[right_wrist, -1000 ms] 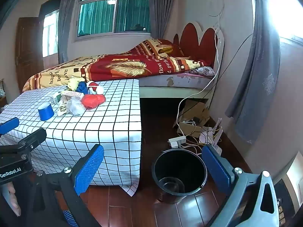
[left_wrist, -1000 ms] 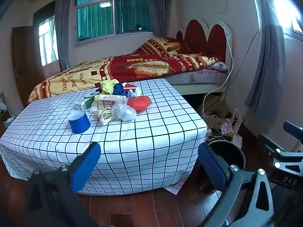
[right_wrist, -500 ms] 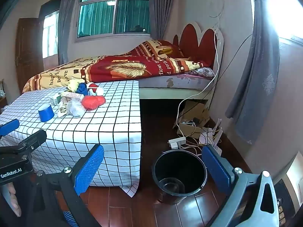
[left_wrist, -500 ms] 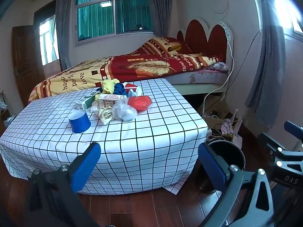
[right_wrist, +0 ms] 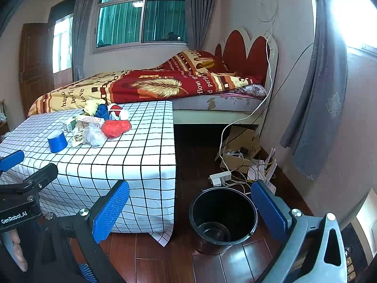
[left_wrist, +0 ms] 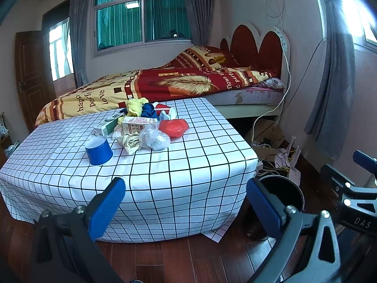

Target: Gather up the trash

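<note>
Both grippers, left (left_wrist: 186, 202) and right (right_wrist: 190, 205), remain wide open and empty with no visible shift over the last second, so collection has not begun: trash pile (left_wrist: 146, 127) sits on the checked table (left_wrist: 188, 165), black bin (right_wrist: 222, 214) alongside on the floor

The floor (right_wrist: 165, 259) is glossy reddish wood planks. A smooth, matt sheet (left_wrist: 165, 176) with a black grid covers the table. On it lie a crinkled clear plastic bag (left_wrist: 154, 138), a shiny red plastic bag (left_wrist: 174, 127), a printed cardboard box (left_wrist: 134, 125) and a paper cup (left_wrist: 98, 150). The bin (right_wrist: 222, 214) is glossy black plastic. The gripper pads (right_wrist: 110, 211) look rough, textured blue
</note>
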`<action>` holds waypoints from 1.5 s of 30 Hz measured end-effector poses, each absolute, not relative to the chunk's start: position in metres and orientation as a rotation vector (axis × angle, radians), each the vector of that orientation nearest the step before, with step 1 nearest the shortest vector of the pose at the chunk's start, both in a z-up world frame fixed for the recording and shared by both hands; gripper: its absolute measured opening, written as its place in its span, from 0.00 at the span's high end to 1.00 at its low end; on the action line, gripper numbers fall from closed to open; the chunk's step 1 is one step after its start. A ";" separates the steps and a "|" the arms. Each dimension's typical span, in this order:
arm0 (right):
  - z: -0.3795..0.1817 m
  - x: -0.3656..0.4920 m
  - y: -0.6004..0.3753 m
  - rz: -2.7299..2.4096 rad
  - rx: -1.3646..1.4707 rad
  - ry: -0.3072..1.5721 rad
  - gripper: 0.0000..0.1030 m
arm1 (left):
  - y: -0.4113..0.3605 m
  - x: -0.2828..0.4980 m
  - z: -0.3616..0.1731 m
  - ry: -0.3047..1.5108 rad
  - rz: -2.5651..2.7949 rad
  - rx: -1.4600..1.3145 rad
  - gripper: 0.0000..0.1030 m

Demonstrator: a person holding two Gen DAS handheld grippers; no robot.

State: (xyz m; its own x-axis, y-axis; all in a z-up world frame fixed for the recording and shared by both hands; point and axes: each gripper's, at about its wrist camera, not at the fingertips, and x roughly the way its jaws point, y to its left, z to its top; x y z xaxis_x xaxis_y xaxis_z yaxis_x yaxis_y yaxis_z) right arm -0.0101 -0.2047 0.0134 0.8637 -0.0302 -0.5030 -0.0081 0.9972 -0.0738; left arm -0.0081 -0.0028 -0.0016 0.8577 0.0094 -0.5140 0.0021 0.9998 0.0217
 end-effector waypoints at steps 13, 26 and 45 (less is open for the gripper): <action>0.016 -0.008 -0.205 -0.011 -0.075 0.525 0.00 | -0.002 -0.002 -0.001 0.542 -0.001 0.023 0.00; 0.019 -0.007 -0.205 -0.009 -0.074 0.521 0.00 | -0.001 0.001 0.005 0.539 -0.004 0.020 0.00; 0.019 -0.007 -0.204 -0.010 -0.076 0.521 0.00 | 0.000 -0.001 0.006 0.539 -0.003 0.016 0.00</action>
State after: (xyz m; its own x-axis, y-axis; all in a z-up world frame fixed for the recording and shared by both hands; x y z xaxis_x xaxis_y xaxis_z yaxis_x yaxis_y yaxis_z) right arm -0.0068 -0.2042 0.0190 0.8673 -0.0289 -0.4970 -0.0096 0.9972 -0.0747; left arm -0.0009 0.0003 0.0065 0.8583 0.0011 -0.5131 0.0074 0.9999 0.0145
